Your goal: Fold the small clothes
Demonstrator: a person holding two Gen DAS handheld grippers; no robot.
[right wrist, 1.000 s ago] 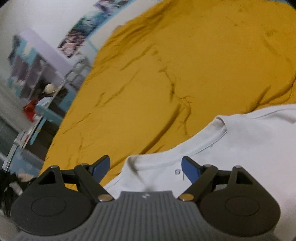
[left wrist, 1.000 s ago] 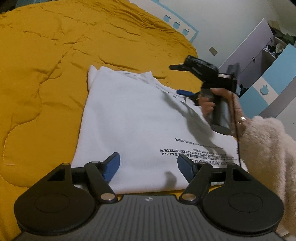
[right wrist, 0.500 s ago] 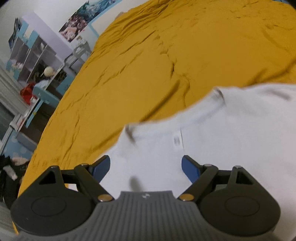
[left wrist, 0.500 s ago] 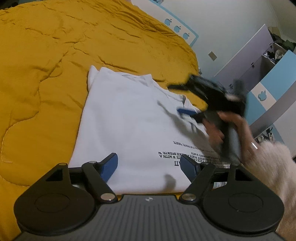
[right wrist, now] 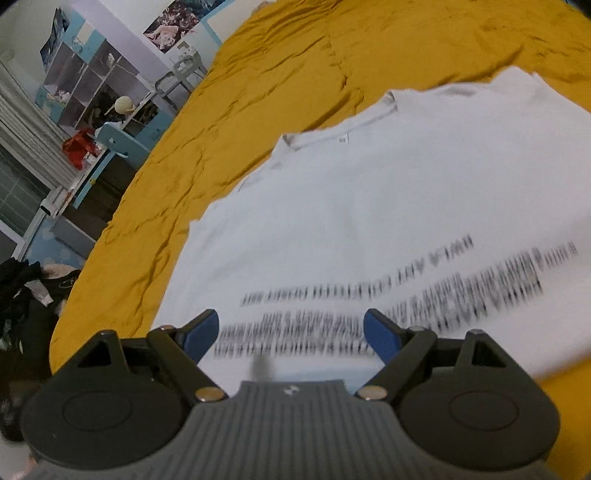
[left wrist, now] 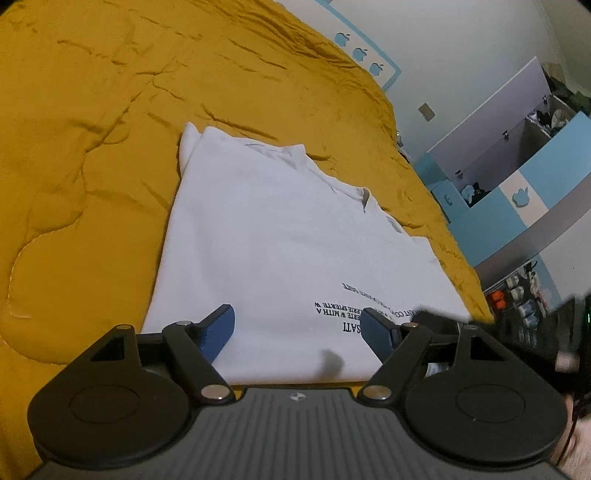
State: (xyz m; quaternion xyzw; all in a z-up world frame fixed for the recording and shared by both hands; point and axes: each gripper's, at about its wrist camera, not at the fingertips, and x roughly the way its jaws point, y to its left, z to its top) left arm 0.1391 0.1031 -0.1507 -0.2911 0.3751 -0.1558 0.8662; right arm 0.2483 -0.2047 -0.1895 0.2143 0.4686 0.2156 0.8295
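Mustard-yellow quilted bedspread (left wrist: 92,129) takes up most of both views, wrinkled and soft, so it serves as the folding surface; expect cloth to drag on it rather than slide. White T-shirt (left wrist: 266,251) lies flat on it, roughly centred toward the near edge of the bed, collar end away from the left camera, black printed text (left wrist: 354,310) face up near the hem. Long sides look already turned in, since the outline reads as a neat rectangle with a doubled edge at the far left corner; that's a judgement, sleeves not visible. Shirt looks smoothed out, probably laid this way so the next fold can go hem-to-collar. Left tongs (left wrist: 299,328) spread wide, empty, hovering low over the hem edge, blue pads either side of the print, not touching fabric as far as can be told. Right tongs (right wrist: 291,332) also wide apart, holding nothing, over the printed area; right view is motion-blurred, so exact height is unclear. Both look poised to pinch hem corners. Room: white wall with blue apple stickers (left wrist: 358,51), lilac and blue cabinets (left wrist: 517,147) beside the bed, open shelving unit (right wrist: 85,85) with clutter, posters (right wrist: 173,26) above it, dark clothes pile (right wrist: 26,288) on the floor.
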